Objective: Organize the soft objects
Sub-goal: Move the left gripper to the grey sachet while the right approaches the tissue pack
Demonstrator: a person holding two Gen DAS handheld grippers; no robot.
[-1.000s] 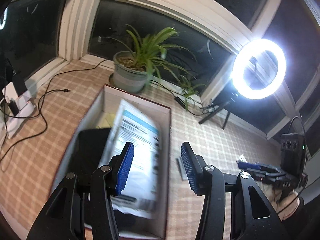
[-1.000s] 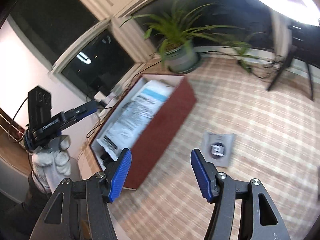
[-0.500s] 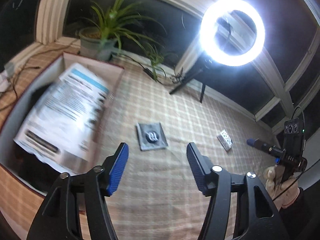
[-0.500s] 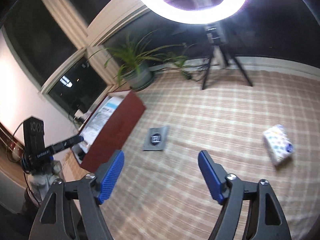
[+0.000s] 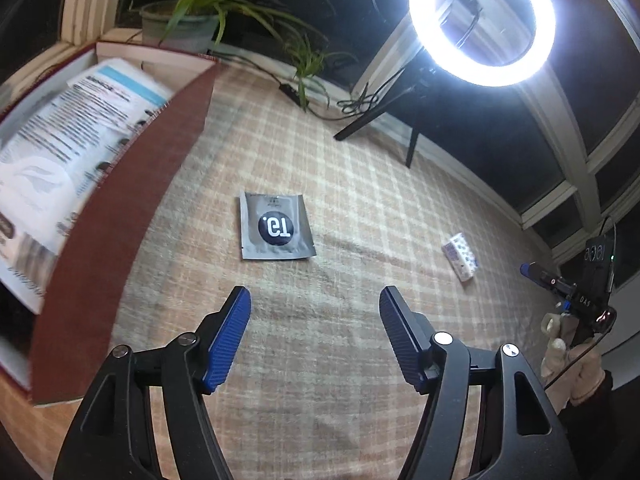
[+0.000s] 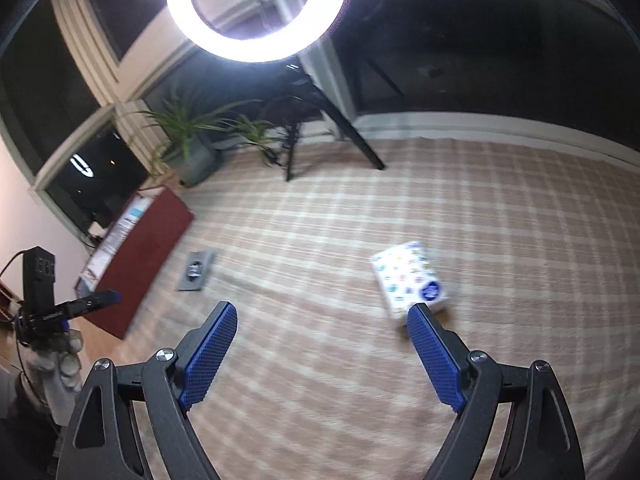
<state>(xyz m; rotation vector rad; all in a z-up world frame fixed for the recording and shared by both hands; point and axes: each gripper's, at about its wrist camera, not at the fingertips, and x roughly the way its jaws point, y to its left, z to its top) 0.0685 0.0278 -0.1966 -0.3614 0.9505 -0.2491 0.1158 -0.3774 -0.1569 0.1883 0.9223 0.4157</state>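
A grey foil sachet with a dark round label lies flat on the plaid cloth, ahead of my left gripper, which is open and empty above the cloth. A dark red box at the left holds a white printed soft pack. A white tissue pack with coloured dots lies just beyond my right gripper, close to its right finger; that gripper is open and empty. The sachet and box show small at the left in the right wrist view. The tissue pack also shows in the left wrist view.
A ring light on a tripod stands at the back by dark windows. A potted plant sits behind the box, with cables along the sill. The plaid cloth covers the surface.
Both grippers have swung right, away from the box. The left now faces the grey sachet. The right now faces the tissue pack, which sits closer to it. Both stay open.
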